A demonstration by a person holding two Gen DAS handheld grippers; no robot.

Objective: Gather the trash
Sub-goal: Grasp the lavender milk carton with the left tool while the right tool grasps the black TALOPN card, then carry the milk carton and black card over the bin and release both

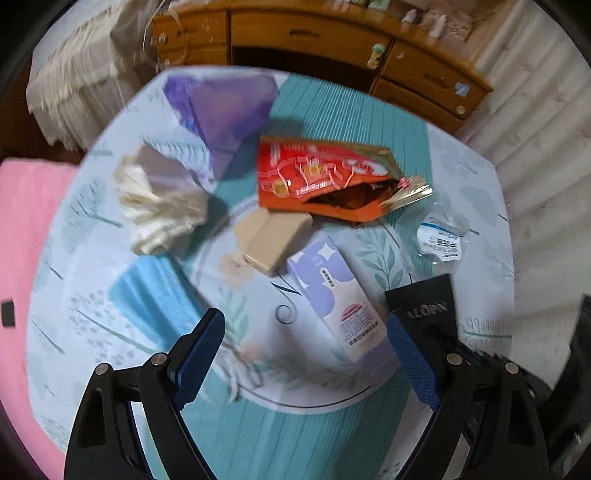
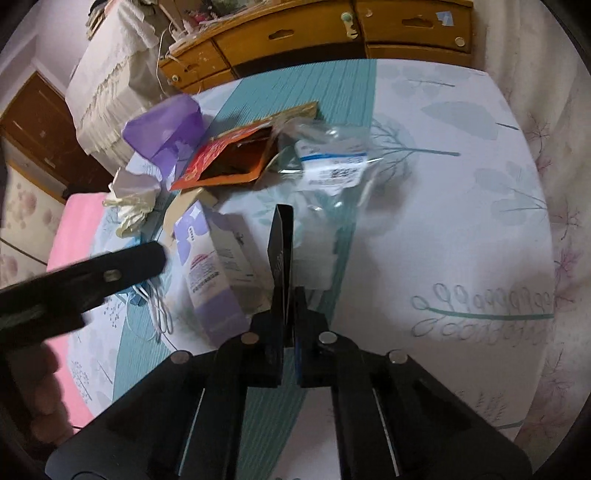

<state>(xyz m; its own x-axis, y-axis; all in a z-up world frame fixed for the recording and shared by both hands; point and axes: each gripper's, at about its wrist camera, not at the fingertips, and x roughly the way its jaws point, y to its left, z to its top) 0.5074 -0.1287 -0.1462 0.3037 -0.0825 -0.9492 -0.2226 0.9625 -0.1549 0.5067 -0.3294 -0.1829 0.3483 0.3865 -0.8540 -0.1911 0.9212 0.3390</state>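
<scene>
progress early: right claw [image 2: 290,295] pressed together, pinching a thin black packet [image 2: 280,243] that stands on edge between its fingers, lifted just above the table [image 2: 461,221]. same packet shows at the right of the left wrist view, right beside the left claw's finger. left claw [image 1: 306,354] spread wide, nothing between its pads, hovering over the near part of the pile.

nearest the left claw: purple-white carton [image 1: 332,295] lying flat, its near end between the open fingers but not touched. blue face mask [image 1: 155,291] just left of it, ear loops trailing toward the near edge. next out, beige small box [image 1: 271,236] touching the carton's far end. crumpled cream tissue wad [image 1: 159,206] to the left, apart from the box. clear plastic wrapper with label [image 1: 441,236] to the right, loose on the cloth. further, orange snack bag [image 1: 325,177], mouth torn open, overlapping the beige box edge. farthest, purple bag [image 1: 221,110] near the far table edge.

no bin or trash bag clearly in view, so can't tell where stuff goes. judgement: one piece picked, nothing visibly collected yet, seven-ish items left on the table. carton looks like the likely next grab for the left claw.

beyond the table: wooden drawers [image 1: 314,33], lace-covered furniture far left.
</scene>
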